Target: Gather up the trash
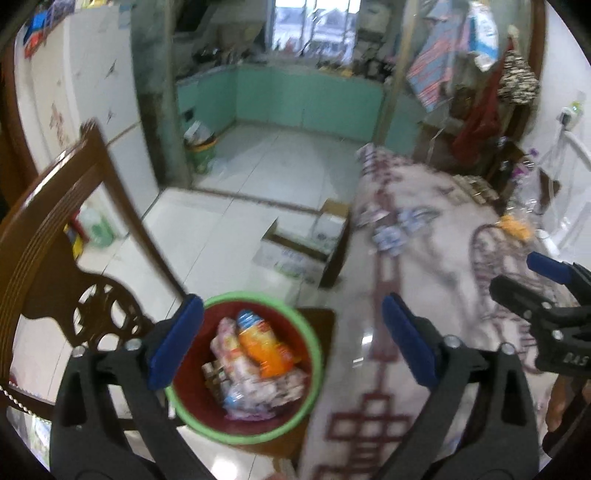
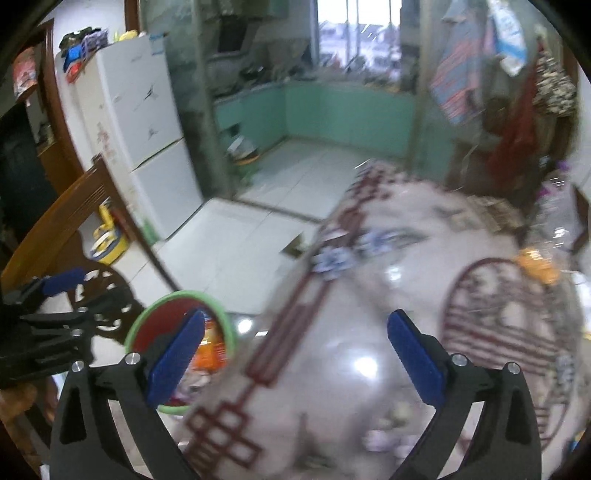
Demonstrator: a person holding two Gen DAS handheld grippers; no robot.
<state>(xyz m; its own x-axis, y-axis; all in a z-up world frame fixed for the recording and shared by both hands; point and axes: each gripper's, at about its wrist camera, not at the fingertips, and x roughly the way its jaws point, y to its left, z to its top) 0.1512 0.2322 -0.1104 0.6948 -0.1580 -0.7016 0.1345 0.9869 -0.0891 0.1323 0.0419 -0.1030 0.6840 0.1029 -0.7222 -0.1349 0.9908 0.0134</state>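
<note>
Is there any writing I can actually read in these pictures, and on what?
"BAS": raised letters on the black body of the right tongs; it may be cut off.
Wrappers in the bin: print too blurred.
Blue-and-white packets on the table: too blurred.

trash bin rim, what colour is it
Green, with a red inside; the trash bin shows best in the left wrist view.

This is a home — a dining room that opens into a small kitchen. A tall white fridge (image 2: pixel 136 122) stands by the wall, and green kitchen cupboards (image 1: pixel 280 96) sit under a bright window (image 1: pixel 314 26). A carved wooden chair (image 1: pixel 66 229) waits beside a desk (image 2: pixel 388 314) with a patterned cloth — clothes (image 1: pixel 480 110) hang nearby.
</note>
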